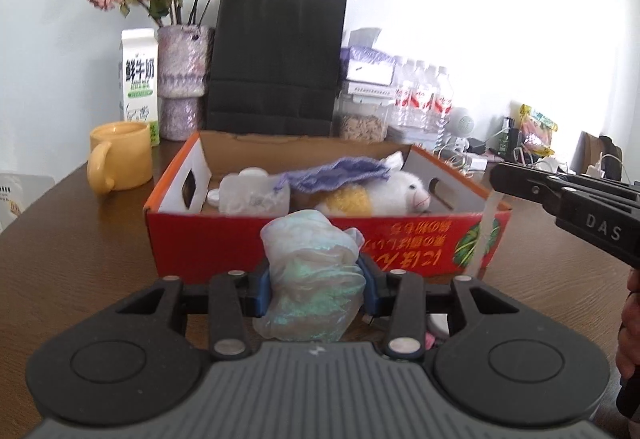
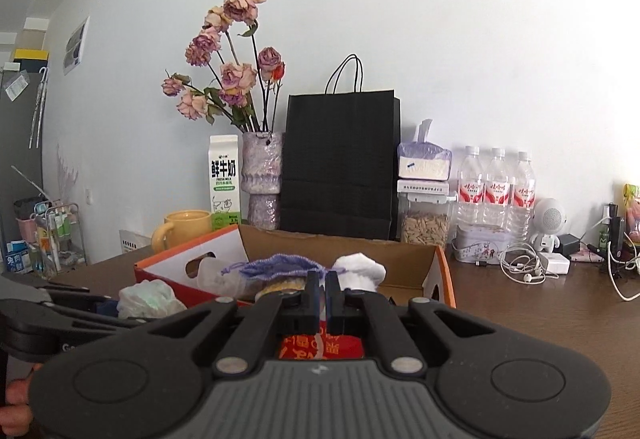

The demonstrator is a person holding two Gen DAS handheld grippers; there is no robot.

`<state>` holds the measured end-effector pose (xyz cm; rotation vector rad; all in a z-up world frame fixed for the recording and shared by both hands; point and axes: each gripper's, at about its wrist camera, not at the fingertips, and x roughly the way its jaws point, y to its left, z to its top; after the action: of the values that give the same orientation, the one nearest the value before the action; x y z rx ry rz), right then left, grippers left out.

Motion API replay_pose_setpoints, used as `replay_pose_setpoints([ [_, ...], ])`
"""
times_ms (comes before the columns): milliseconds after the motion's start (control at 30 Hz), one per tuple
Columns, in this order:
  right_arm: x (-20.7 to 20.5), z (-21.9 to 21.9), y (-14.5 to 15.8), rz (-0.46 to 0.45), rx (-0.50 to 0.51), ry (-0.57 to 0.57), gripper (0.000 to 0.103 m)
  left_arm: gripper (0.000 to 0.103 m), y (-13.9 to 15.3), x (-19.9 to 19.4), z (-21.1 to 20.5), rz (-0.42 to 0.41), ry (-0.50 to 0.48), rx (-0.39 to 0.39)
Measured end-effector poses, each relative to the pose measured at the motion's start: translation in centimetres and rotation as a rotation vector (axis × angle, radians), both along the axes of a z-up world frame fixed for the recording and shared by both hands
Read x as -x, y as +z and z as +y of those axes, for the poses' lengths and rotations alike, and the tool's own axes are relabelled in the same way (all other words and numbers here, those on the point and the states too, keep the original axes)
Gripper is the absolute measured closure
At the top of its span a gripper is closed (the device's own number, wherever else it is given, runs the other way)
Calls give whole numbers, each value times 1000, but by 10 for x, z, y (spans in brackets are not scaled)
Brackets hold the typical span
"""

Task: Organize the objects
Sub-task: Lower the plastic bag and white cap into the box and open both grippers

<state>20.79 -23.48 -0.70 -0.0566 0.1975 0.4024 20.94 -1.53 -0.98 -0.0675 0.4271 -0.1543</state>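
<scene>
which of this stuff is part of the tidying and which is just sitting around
In the job:
- plastic bag, clamped in the left hand-held gripper
- cardboard box
- already in the box: plush toy, purple pouch, clear container
- right hand-held gripper, shut, over the box

Lying about:
- yellow mug
- milk carton
- flower vase
- black bag
- water bottles
</scene>
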Motion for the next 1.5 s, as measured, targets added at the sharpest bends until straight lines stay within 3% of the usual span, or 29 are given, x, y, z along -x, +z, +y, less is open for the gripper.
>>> replay_pose_setpoints([
  [300,-11,0,29,-82,15,-4,101,60,38,-12,-18,-107,-15,-28],
  [600,-50,-4,41,-92,39,-38,101,60,53,-49,-21,-142,16,-48],
  [1200,-135,-16,19,23,69,-46,101,60,46,-124,-3,-90,14,-36],
  [1500,-141,-12,2,70,74,-10,101,60,31,-131,-4,-49,-2,-70],
])
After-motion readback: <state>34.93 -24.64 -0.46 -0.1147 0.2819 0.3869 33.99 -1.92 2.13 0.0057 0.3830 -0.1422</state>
